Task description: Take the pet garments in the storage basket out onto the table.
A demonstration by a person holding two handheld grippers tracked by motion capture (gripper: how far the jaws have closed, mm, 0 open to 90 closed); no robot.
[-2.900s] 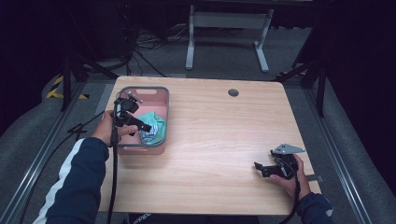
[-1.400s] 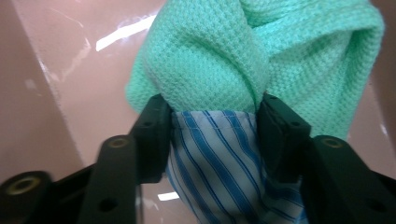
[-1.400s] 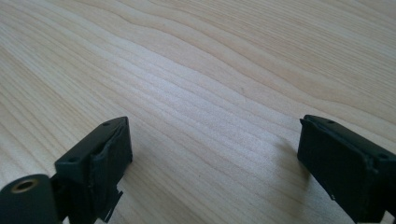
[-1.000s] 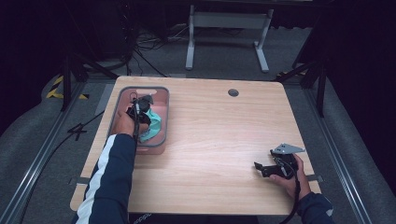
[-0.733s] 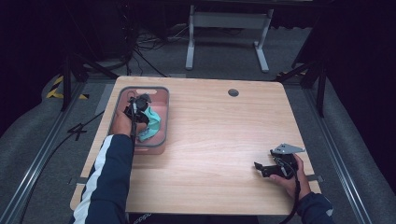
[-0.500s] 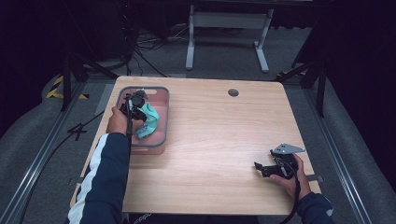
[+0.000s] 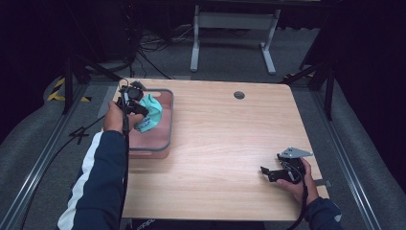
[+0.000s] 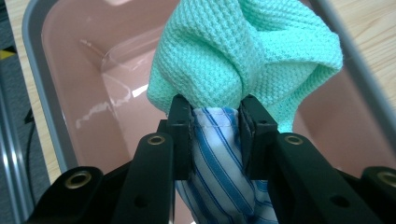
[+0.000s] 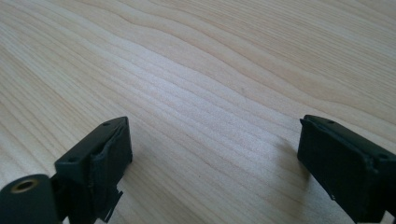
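Since the earliest frame the left gripper has shifted from the middle of the bin toward its far left corner and come up, with cloth hanging from it; the right gripper has kept its place near the table's right front corner.

Left gripper view: the jaws are clamped on a bunched fold where a green cloth wraps over a blue-striped cloth; both pads press on the striped layer, and the green one balloons beyond the tips, above the pink floor of the bin. Right gripper view: the jaws stand wide apart over bare wood, gripping nothing.

The step in hand appears to be lifting the cloth out of the bin. To do it well, the lift should probably go straight up until the hanging tail clears the rim, with the grip kept firm, since the green layer seems held only by its fold and could slip free.

The high view gives the layout: bin at the table's left edge, green cloth partly above the rim. It does not resolve the striped cloth, which the left gripper view makes plain.
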